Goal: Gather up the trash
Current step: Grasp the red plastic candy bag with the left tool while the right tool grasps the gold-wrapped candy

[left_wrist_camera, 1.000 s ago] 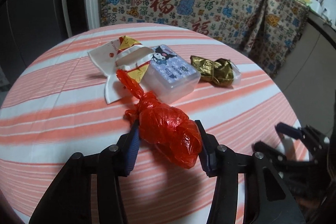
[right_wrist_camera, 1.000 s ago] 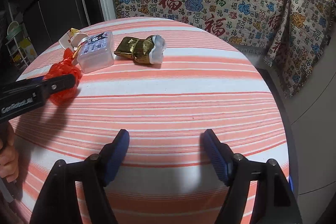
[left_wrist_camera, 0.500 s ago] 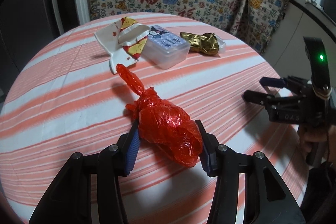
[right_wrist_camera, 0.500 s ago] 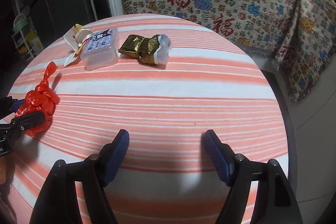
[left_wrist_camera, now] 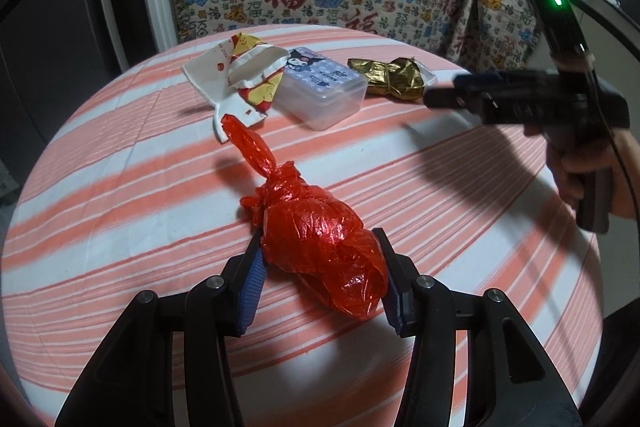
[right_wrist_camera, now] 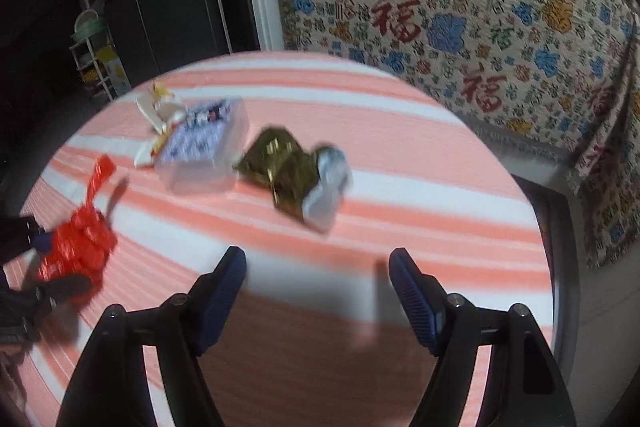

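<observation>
My left gripper [left_wrist_camera: 320, 279] pinched the red bag [left_wrist_camera: 324, 251] at lower centre of the frame, over the striped counter [left_wrist_camera: 120, 227]; my right gripper [right_wrist_camera: 318, 291] hung spread and empty; the gold wrapper [right_wrist_camera: 284, 167] lay mid-frame beside the plastic box [right_wrist_camera: 204, 151].

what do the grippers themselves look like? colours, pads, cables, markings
Both match: the left gripper and right gripper have black plastic linkage arms with silver pivot screws and blue ribbed pads. Seen from the left wrist, the right unit has a black body, a green LED, a black cable, and a bare hand gripping it.
</observation>
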